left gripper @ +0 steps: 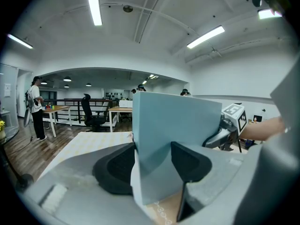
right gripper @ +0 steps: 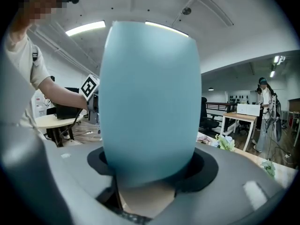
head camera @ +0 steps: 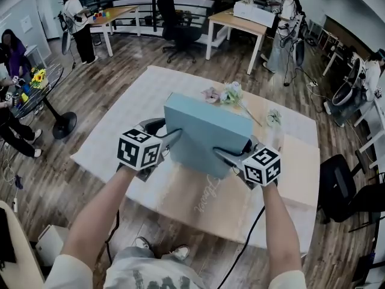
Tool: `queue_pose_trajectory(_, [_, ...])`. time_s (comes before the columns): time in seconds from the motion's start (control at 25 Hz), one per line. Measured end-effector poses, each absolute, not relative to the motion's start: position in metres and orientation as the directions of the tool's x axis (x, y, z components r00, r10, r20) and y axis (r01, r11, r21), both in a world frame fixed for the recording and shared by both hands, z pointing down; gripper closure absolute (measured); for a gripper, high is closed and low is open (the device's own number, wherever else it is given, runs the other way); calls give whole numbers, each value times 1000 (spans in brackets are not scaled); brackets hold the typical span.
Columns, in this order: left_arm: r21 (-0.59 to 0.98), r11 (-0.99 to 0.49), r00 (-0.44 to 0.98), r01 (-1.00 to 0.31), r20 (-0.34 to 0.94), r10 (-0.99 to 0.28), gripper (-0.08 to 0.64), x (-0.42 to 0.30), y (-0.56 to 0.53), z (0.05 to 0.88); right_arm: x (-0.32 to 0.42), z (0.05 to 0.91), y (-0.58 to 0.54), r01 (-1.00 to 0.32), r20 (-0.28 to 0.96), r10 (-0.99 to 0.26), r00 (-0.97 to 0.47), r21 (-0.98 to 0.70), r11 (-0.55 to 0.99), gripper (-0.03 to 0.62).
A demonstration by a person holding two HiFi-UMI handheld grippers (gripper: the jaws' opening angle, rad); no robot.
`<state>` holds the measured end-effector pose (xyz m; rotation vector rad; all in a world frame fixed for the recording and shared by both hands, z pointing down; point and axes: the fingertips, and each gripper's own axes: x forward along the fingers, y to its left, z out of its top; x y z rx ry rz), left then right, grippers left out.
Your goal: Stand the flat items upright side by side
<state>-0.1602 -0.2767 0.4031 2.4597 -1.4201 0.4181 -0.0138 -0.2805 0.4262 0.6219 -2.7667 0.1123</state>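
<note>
left gripper (head camera: 171,138): jaws part open, clamped on the left edge of the blue box (head camera: 204,134). right gripper (head camera: 231,158): jaws wide, pads pressed on the box's lower right corner. the box is on edge, tilted, over the table (head camera: 289,179); contact of its lower edge with the table cannot be told. bring it plumb, seat the lower edge flat, and release one grip only once it balances. stop short of the flowers (head camera: 230,94) beyond.

Pale blue box (head camera: 204,134) gripped between left gripper (head camera: 169,135) at nine o'clock and right gripper (head camera: 232,152) at four (flowers (head camera: 227,94) at twelve).
</note>
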Motion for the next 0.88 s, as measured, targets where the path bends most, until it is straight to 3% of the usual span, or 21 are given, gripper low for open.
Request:
queue_pose_trajectory(0.36, [88, -511, 505, -855, 365, -782, 314, -153, -276, 403, -4, 417, -264, -595, 252, -604, -756, 120, 794, 275])
queue_pose_trajectory(0.88, [157, -646, 654, -747, 348, -671, 314, -133, -287, 418, 3, 410, -273, -862, 191, -881, -433, 197, 466, 285])
